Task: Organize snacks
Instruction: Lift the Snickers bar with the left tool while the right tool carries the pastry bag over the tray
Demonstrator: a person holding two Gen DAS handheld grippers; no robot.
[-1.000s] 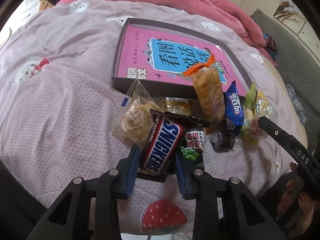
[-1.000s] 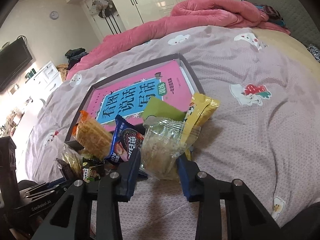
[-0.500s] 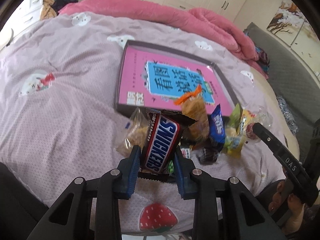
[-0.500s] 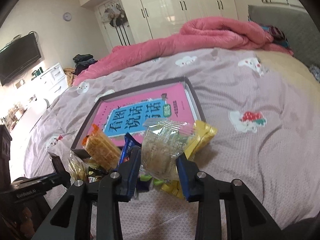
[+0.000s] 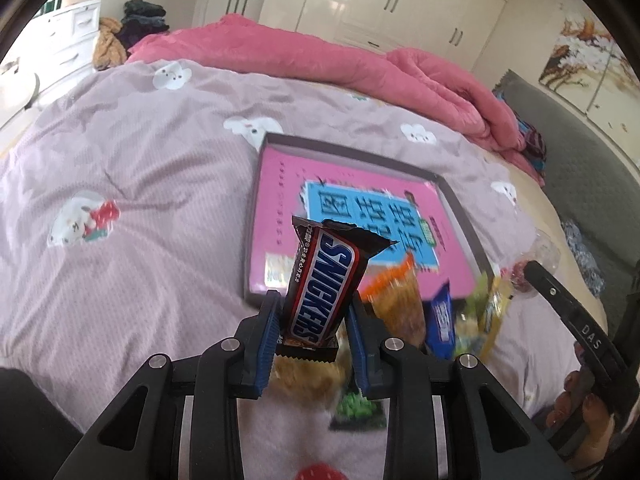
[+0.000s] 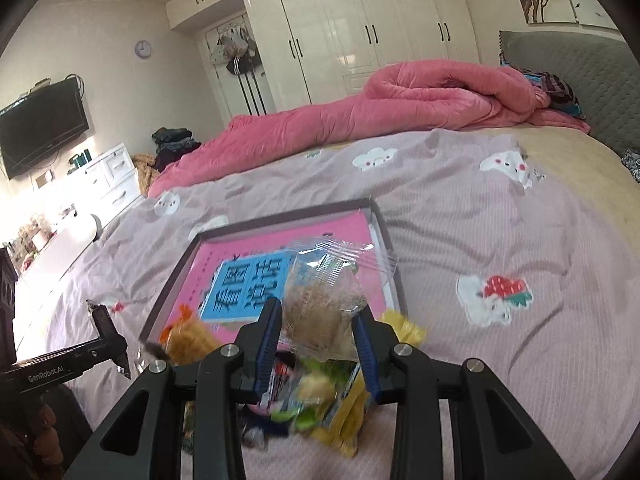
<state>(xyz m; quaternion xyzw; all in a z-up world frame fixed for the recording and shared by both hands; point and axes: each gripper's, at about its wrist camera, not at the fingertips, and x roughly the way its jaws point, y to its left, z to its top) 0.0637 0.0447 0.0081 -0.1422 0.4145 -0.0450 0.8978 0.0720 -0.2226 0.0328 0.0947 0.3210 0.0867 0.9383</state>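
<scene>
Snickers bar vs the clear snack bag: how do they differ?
The Snickers bar has an opaque dark wrapper with bold lettering; the clear bag shows pale crumbly contents. The bar is narrow and firm; the bag is wider and crinkled. The left gripper clamps the bar, the right gripper the bag. Both are lifted.

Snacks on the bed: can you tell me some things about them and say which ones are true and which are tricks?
1. The left gripper holds a Snickers bar. True.
2. The right gripper is empty. False: it pinches a clear snack packet.
3. The tray holds a pink book. True.
4. The loose snacks lie inside the tray. False: the orange packet and blue packet sit on the bedspread beside it.
</scene>
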